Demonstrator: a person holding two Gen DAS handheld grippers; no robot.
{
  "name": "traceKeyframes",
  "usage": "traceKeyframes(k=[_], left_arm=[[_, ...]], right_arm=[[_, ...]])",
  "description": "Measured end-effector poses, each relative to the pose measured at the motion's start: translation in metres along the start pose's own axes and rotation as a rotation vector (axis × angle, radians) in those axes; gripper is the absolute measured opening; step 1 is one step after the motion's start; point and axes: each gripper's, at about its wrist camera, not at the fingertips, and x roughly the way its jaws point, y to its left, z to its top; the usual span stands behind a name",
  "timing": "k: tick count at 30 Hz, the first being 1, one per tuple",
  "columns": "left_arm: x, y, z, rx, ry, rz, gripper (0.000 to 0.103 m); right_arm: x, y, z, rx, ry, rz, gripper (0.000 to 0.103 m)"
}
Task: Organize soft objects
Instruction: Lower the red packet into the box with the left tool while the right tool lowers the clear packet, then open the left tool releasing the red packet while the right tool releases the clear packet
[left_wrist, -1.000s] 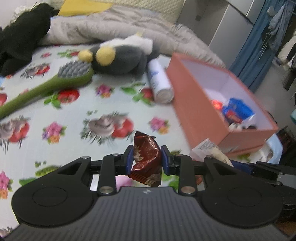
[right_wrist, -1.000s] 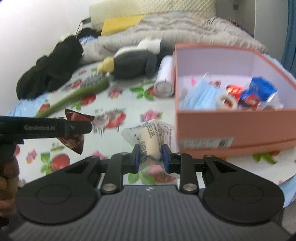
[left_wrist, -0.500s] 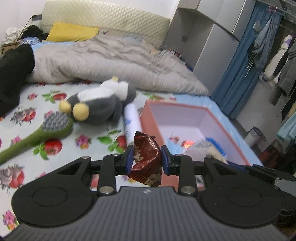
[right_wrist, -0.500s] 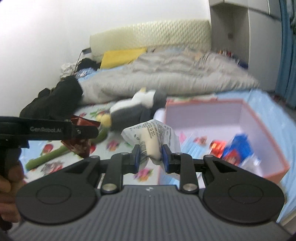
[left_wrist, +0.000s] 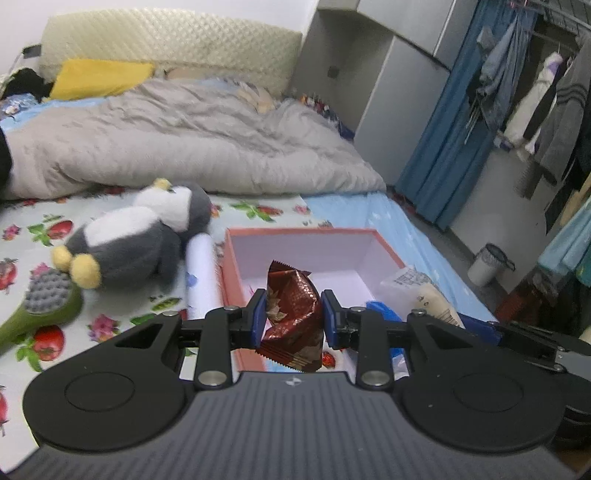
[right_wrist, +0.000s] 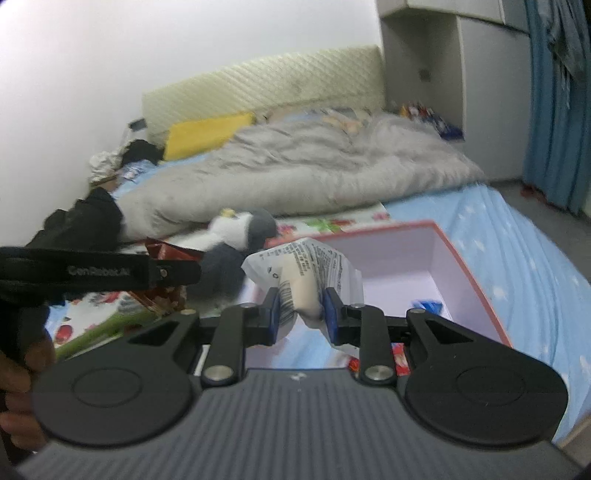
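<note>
- While both packets hang in the air above it, the bed with the fruit-and-flower printed sheet (left_wrist: 122, 321) carries everything, and a rumpled grey duvet (left_wrist: 177, 147) lies across its far half, clear of the sorting area.
- The open salmon-pink cardboard box with a pale lilac inside (left_wrist: 306, 251) sits on the near part of the bed with its mouth upward, so soft things can be dropped in from above; a second ago it lay off to the right of the left camera's view, and now it is straight ahead and lower in frame, so both tools have risen and swung over it.
- The grey-and-white plush penguin with yellow feet (left_wrist: 136, 240) lies on its side just left of the box, with a white cylindrical bottle (left_wrist: 201, 273) between them and a green long-handled brush with a grey head (left_wrist: 40, 306) further left; all three keep their earlier places.
- The right hand-held gripper (right_wrist: 301, 312) is clenched on a crumpled clear-and-white plastic packet with a cream filling (right_wrist: 303, 284), pinched low so the printed top stands free, over the box's near left part.
- The left hand-held gripper (left_wrist: 293, 319) is clamped on a dark red foil snack wrapper (left_wrist: 291, 314), held upright by its middle; it seems poised over the box's near edge, likely ready to drop.
</note>
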Motion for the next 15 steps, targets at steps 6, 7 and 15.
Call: traceKeyframes(k=[6,7,15], left_arm=[[0.06,-0.014,-0.01,0.027,0.126,0.001,0.036],[0.071,-0.015,-0.013,0.032,0.15,-0.004,0.036],[0.125,-0.019,-0.029,0.033,0.265,0.006,0.036]], right_arm=[[0.041,-0.038,-0.025,0.073,0.149,-0.055,0.029],[0.046,-0.043,-0.029,0.087,0.171,-0.059,0.029],[0.078,-0.063,-0.058,0.117,0.302,-0.09,0.033]])
